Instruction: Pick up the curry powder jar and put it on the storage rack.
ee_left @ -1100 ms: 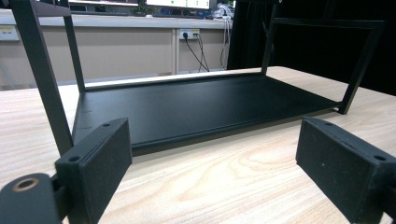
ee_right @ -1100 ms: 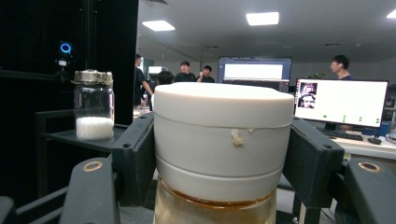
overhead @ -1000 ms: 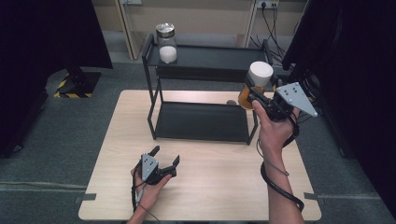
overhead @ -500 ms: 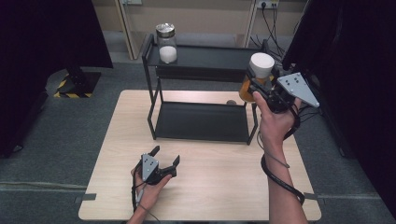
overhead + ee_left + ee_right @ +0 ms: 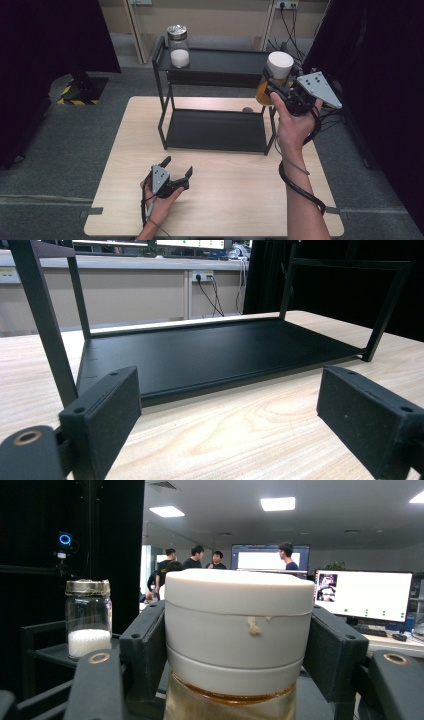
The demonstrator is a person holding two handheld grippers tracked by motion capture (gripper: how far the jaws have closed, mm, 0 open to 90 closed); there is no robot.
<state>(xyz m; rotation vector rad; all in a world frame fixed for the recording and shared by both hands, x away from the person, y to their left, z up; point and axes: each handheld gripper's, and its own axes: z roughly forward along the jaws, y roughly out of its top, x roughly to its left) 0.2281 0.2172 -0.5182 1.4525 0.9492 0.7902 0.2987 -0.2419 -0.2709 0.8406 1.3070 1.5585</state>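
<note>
While the left tool [image 5: 176,170] rests low on the pale wooden desk [image 5: 235,200] with its jaws spread wide and nothing between them, it faces the bottom tray of a black two-tier shelf rack [image 5: 215,131], which stands toward the far side of the desk. On the rack's top shelf, at its left end, stands a glass jar [image 5: 178,46] with a metal lid, holding a white powder. Farther right, the right tool [image 5: 274,86] is raised at about the height of the top shelf's right end, its jaws clamped on the white cap of a jar of amber liquid [image 5: 274,76]. That jar hangs upright, clear of the desk.
</note>
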